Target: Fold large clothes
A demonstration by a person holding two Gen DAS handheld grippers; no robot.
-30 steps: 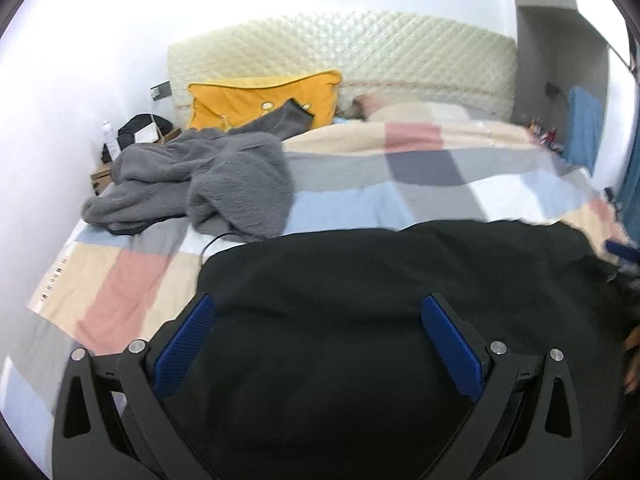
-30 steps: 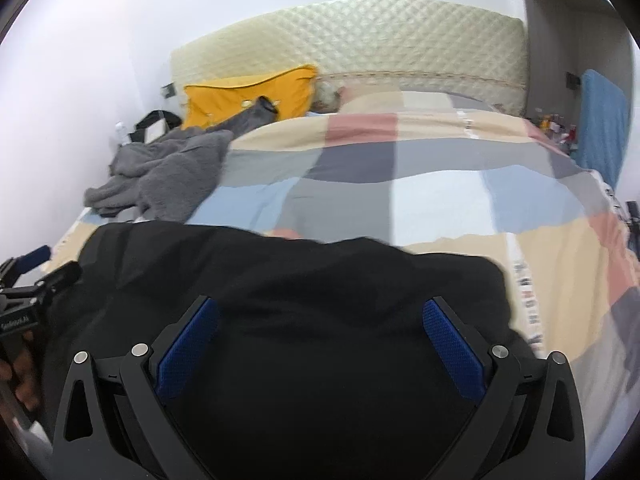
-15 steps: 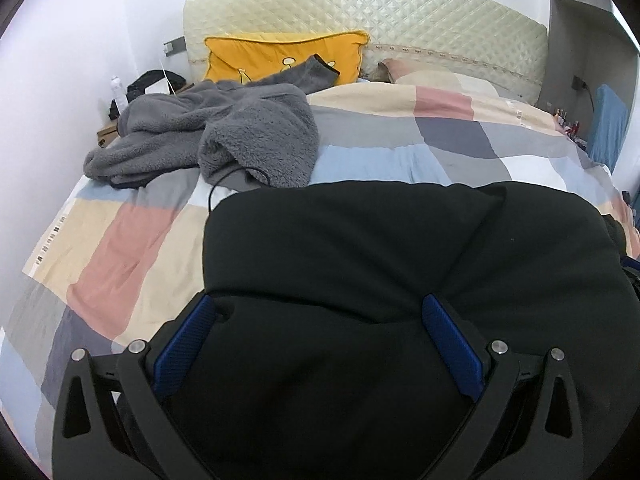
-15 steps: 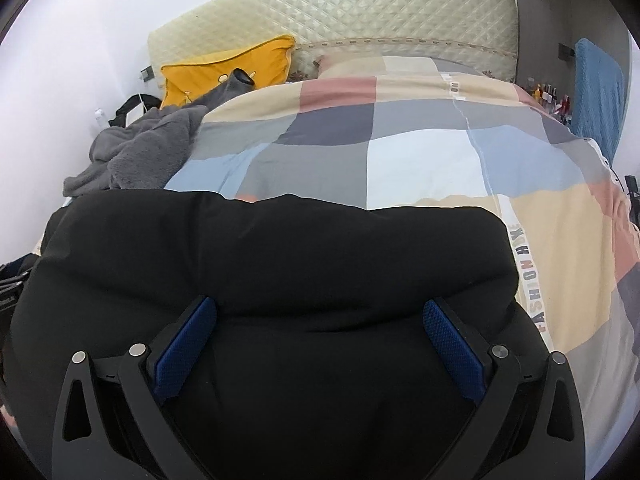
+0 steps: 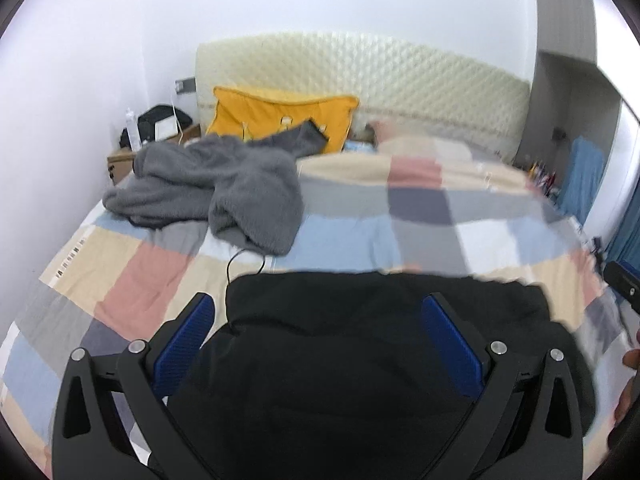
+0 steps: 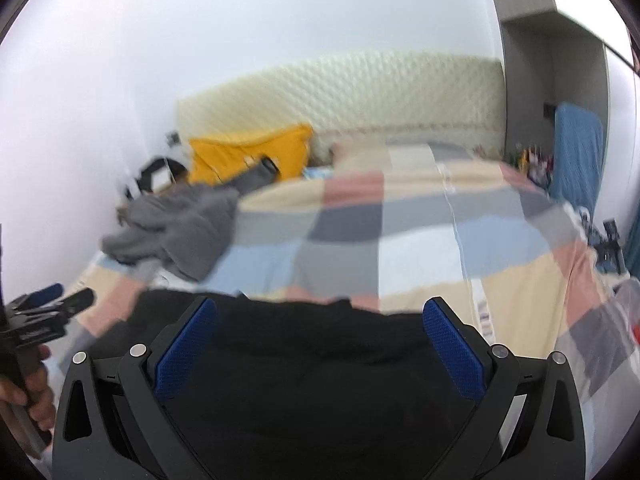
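Note:
A large black garment (image 5: 360, 352) lies folded on the checked bedspread (image 5: 400, 232) at the near edge of the bed. It also shows in the right wrist view (image 6: 312, 368). My left gripper (image 5: 320, 340) is open, its blue pads spread wide above the garment's left part. My right gripper (image 6: 320, 340) is open too, spread above the garment's right part. Neither grips cloth that I can see. The left gripper shows at the left edge of the right wrist view (image 6: 44, 308). The right wrist view is blurred.
A grey fleece garment (image 5: 224, 192) lies crumpled at the far left of the bed, by a yellow pillow (image 5: 280, 120) against the quilted headboard (image 5: 360, 68). A bedside table with a black bag (image 5: 160, 124) stands at the left. A blue cloth (image 6: 576, 148) hangs at the right.
Both grippers have pulled back and tilted up, so the black garment now fills less of each view and more bedspread and wall show. Their jaws stay open.

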